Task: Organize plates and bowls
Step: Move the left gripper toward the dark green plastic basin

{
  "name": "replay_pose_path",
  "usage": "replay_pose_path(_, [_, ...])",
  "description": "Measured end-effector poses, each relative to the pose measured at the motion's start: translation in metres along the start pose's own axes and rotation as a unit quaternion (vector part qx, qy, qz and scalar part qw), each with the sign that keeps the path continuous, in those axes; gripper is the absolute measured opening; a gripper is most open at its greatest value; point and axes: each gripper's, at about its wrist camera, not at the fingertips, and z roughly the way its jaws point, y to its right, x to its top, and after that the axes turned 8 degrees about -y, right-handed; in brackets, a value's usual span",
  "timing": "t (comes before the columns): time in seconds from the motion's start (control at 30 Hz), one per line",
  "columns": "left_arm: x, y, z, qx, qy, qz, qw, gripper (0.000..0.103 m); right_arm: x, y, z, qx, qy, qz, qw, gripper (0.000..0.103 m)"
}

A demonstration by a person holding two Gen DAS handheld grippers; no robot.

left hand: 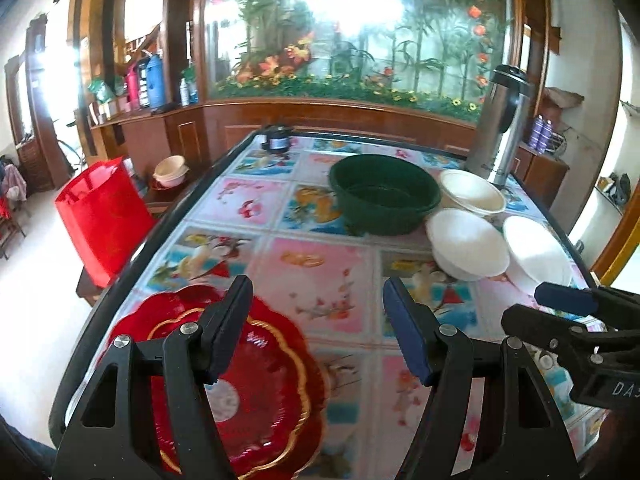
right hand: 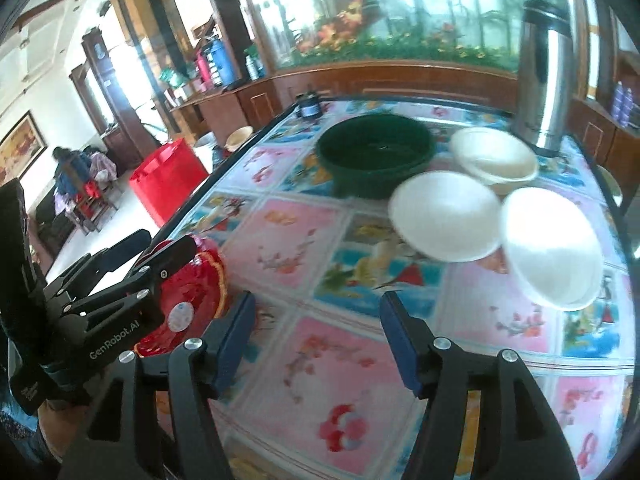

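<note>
A red scalloped plate with a gold rim [left hand: 256, 392] lies flat at the near left of the table, under and just left of my left gripper [left hand: 318, 328], which is open and holds nothing. My right gripper [right hand: 318, 338] is open too, above bare tablecloth. The red plate [right hand: 200, 292] shows at its left behind the other gripper. Three white bowls sit at the right: two near ones [left hand: 466, 242] [left hand: 536, 254] and a cream one behind [left hand: 472, 192]. A dark green basin [left hand: 384, 192] stands in the middle.
The table [left hand: 320, 276] has a colourful patterned cloth and a dark raised edge. A steel thermos [left hand: 500, 120] stands at the far right, a small dark jar [left hand: 278, 138] at the far edge. A red bag [left hand: 100, 216] and stacked bowls [left hand: 170, 170] are off the left side.
</note>
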Motion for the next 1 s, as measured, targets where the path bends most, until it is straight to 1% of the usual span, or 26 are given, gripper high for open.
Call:
replay_pose_path(0.2, [0.011, 0.024, 0.003, -0.009, 0.001, 0.014, 0.9999, 0.069, 0.005, 0.024, -0.009, -0.013, 0.011, 0.019, 1.0, 0.065])
replay_pose_path(0.47, [0.039, 0.051, 0.015, -0.015, 0.005, 0.027, 0.9995, 0.068, 0.019, 0.047, -0.011, -0.023, 0.016, 0.032, 0.999, 0.067])
replay_pose_path(0.53, [0.045, 0.054, 0.019, -0.017, 0.005, 0.027, 0.9995, 0.069, 0.025, 0.049, -0.01, -0.025, 0.016, 0.027, 0.999, 0.067])
replay_pose_path(0.7, [0.066, 0.06, 0.033, -0.006, 0.009, 0.028, 0.9995, 0.069, 0.04, 0.058, -0.007, -0.029, 0.019, 0.026, 0.999, 0.067])
replay_pose_path(0.87, [0.083, 0.058, 0.054, -0.004, -0.012, 0.024, 0.9996, 0.068, 0.058, 0.07, 0.001, -0.029, 0.019, 0.027, 0.999, 0.068])
replay_pose_path(1.0, [0.098, 0.051, 0.069, 0.004, -0.017, 0.019, 0.9997, 0.068, 0.075, 0.079, 0.011, -0.029, 0.019, 0.031, 0.999, 0.067])
